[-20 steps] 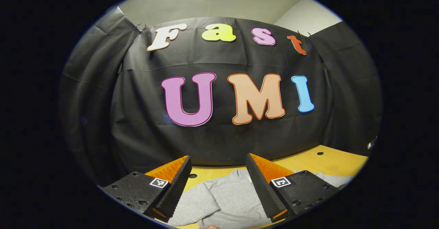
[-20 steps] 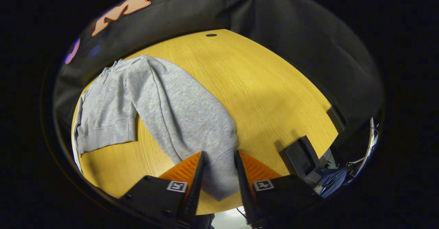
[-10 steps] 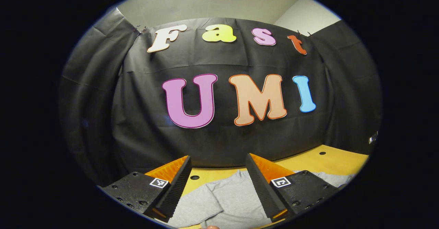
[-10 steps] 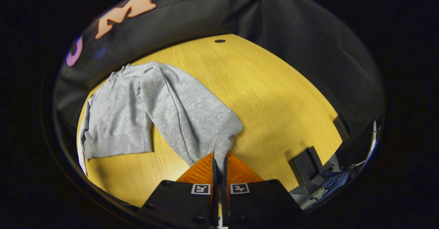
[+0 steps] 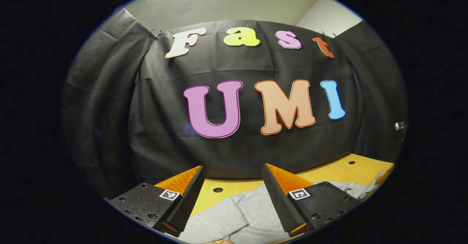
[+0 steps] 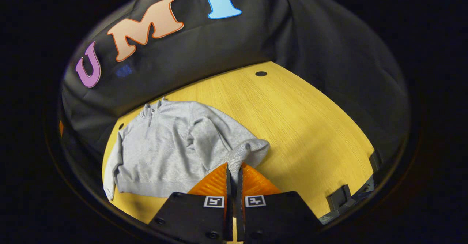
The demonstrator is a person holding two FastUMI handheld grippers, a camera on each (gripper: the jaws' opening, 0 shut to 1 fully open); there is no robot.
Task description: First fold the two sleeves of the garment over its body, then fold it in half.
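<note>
On the table, right gripper pinches the sweatshirt sleeve

Bare table right of sweatshirt — passable; booth wall blocks behind.

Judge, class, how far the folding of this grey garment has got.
Nothing is finished. In hand: the right tongs are shut on one sleeve, carrying it toward the body. Left: laying it flat, the other sleeve under the open left tongs, then the half-fold.
</note>
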